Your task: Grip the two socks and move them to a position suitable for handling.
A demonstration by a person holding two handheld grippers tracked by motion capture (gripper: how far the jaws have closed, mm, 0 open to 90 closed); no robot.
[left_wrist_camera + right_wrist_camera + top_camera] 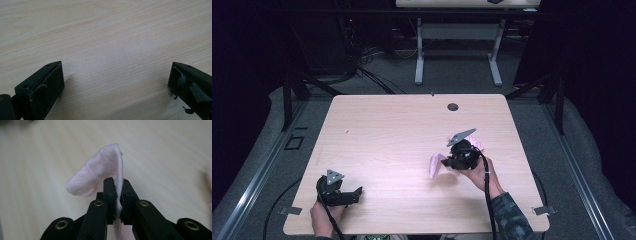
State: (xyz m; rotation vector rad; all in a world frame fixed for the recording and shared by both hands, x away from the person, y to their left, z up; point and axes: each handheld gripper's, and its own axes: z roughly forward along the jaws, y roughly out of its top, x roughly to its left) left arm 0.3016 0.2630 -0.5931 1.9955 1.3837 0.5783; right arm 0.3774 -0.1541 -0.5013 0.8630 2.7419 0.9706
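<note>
Pink cloth is pinched between the jaws of the right gripper; a soft fold stands up above the jaw tips and leans to one side, and a strip runs down through the narrow gap between them. Wooden table lies beneath and beyond those jaws. Left gripper rests low over bare wood with its jaws spread wide apart and nothing between them. Seen from above, the right gripper has cloth bunched against its jaw end.
</note>
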